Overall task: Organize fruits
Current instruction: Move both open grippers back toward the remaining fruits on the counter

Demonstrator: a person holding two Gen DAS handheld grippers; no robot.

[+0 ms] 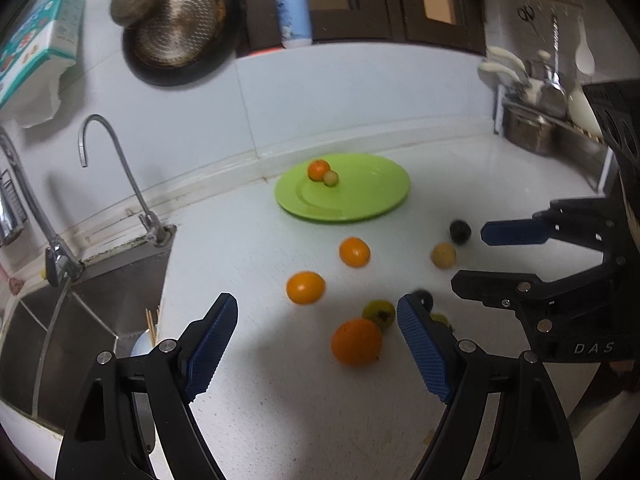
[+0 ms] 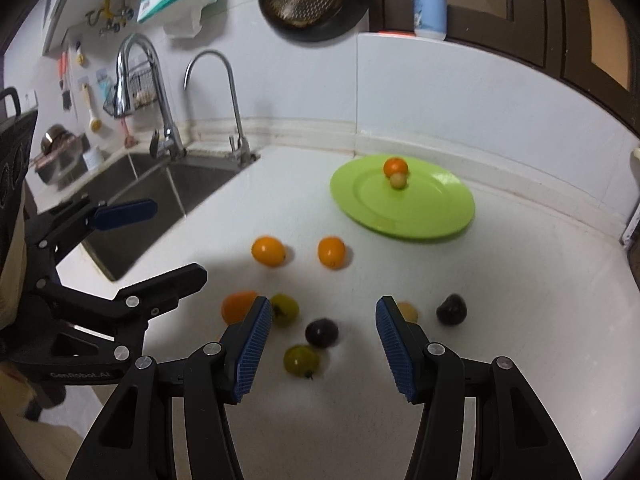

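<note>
A green plate (image 1: 360, 200) (image 2: 432, 216) lies on the white counter and holds a small orange (image 1: 318, 169) (image 2: 395, 166) and a pale round fruit (image 1: 331, 178) (image 2: 397, 181). Loose oranges (image 1: 305, 287) (image 1: 354, 251) (image 1: 356, 341), green fruits (image 2: 301, 360) (image 2: 285, 309), dark fruits (image 2: 321, 333) (image 2: 451, 309) and a tan fruit (image 1: 443, 255) lie on the counter nearer me. My left gripper (image 1: 318, 344) is open and empty above the nearest orange. My right gripper (image 2: 324, 348) is open and empty over the dark and green fruits; it also shows in the left wrist view (image 1: 472, 256).
A steel sink (image 2: 168, 188) with two taps (image 2: 224, 100) lies left of the counter. A pan (image 1: 176, 28) hangs on the wall. A soap bottle (image 1: 294, 12) stands on the ledge. A utensil rack (image 1: 536, 120) stands at the right corner.
</note>
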